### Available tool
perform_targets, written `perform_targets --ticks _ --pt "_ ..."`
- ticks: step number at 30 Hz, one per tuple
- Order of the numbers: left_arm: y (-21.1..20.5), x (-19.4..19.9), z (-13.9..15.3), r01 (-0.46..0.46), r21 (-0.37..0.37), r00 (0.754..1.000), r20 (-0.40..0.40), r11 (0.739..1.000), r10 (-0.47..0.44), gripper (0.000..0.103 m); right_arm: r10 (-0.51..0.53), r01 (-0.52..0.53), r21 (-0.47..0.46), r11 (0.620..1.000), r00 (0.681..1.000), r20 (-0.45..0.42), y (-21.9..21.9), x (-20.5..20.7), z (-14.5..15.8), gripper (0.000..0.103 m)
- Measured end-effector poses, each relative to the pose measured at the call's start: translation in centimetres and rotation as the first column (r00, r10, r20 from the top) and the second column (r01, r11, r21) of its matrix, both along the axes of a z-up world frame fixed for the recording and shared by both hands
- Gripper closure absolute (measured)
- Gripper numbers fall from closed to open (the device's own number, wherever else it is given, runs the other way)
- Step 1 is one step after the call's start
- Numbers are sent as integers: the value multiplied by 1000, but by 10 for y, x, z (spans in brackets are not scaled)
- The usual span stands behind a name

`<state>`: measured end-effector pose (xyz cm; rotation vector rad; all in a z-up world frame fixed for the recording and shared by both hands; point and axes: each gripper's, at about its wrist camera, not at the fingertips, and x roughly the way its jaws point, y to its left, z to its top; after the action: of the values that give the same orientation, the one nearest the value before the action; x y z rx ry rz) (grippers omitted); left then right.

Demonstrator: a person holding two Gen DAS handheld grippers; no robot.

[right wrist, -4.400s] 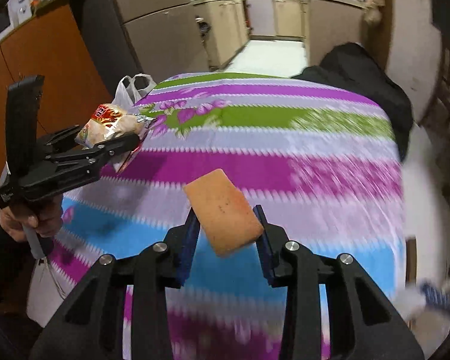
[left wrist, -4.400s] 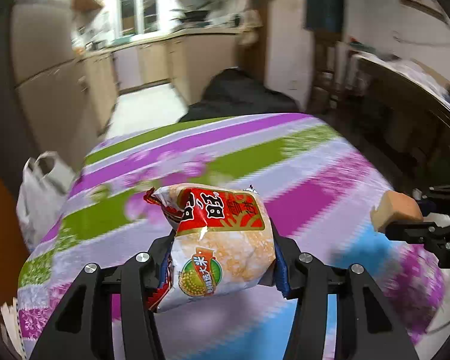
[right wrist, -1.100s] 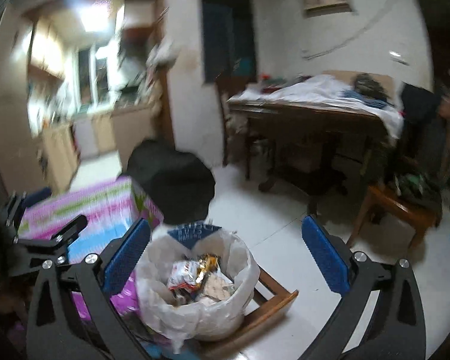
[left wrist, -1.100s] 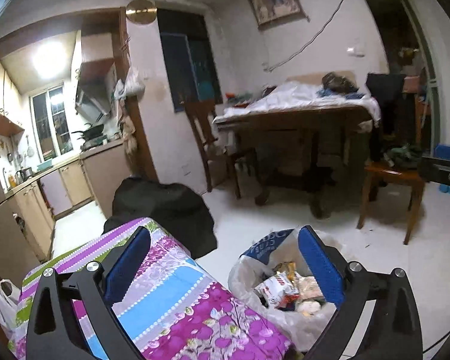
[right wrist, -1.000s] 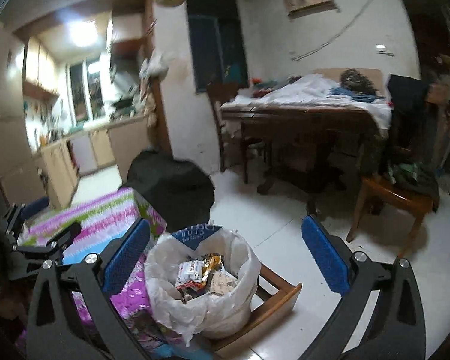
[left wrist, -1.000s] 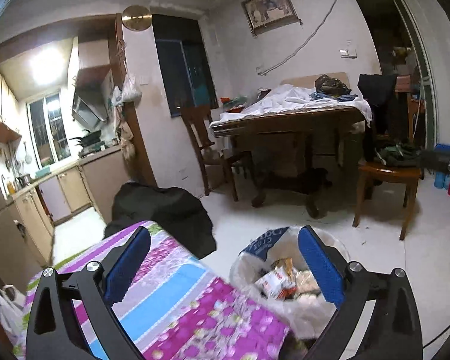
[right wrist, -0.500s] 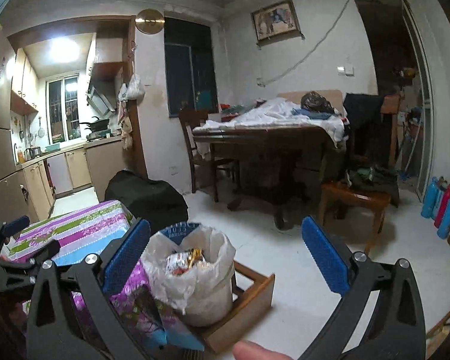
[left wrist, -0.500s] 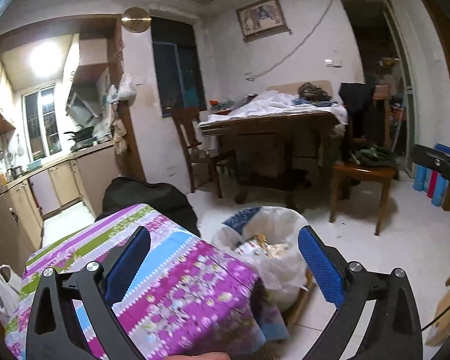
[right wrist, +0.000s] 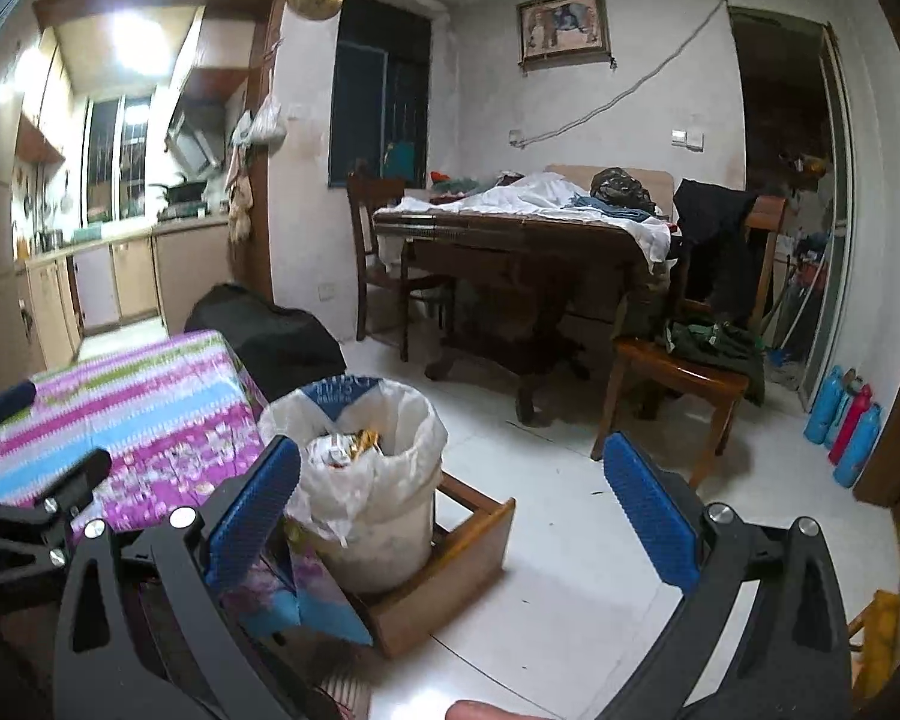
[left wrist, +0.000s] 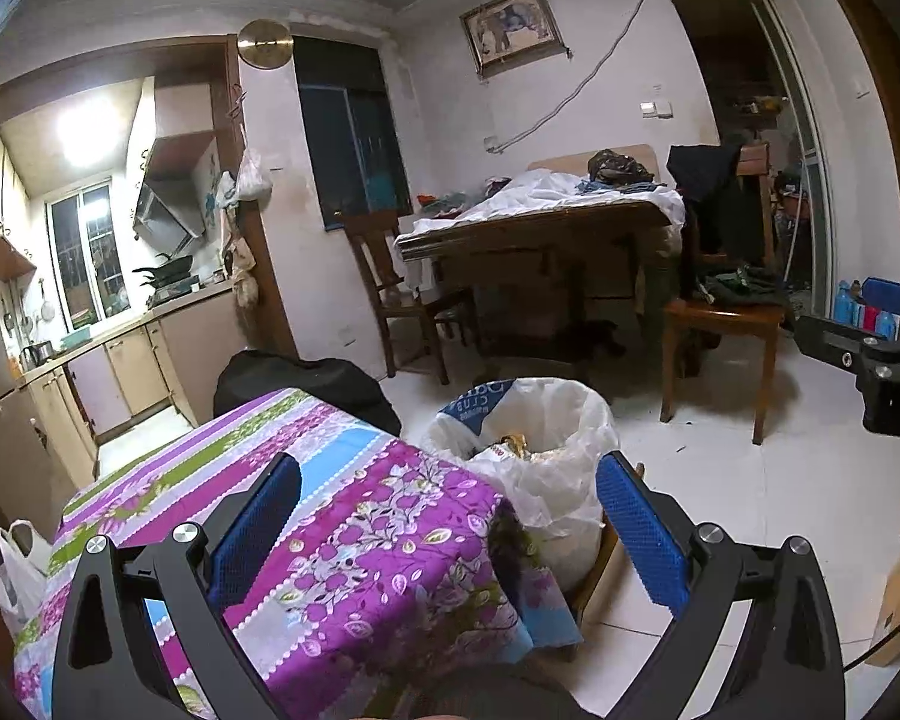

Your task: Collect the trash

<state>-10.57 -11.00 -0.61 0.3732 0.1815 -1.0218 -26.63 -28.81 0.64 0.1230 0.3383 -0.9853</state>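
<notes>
Apparently done: trash sits in the bin (right wrist: 378, 468), the table (left wrist: 342, 480) shows bare, and both the left gripper (left wrist: 450, 534) and right gripper (right wrist: 456, 516) gape wide and empty.

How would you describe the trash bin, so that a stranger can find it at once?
Find the table with the purple flowered cloth. At its corner, on the white floor, stands the trash bin in a low wooden tray. Only it has a white plastic liner, with wrappers inside.

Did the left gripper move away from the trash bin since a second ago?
Yes. The left gripper has pulled back: the bag-lined trash bin now looks farther off, and more of the flowered tablecloth shows between its open fingers.
</notes>
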Motion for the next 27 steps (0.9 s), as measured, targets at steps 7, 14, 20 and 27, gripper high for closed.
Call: perform_targets --ticks 7,14,20,27 --pt "-4 8 0 -39 82 999 -32 996 41 5 -9 10 18 1000 999 -47 3 8 3 5" --pt "-4 16 8 -63 110 996 -62 992 70 5 -20 20 7 1000 995 -100 6 20 8 5" --pt "-6 20 9 -79 130 995 -46 988 85 5 -6 5 -10 1000 994 -109 7 30 15 5" --pt "-6 24 11 -93 126 994 -36 988 99 5 -4 3 -6 1000 991 -134 3 38 13 5"
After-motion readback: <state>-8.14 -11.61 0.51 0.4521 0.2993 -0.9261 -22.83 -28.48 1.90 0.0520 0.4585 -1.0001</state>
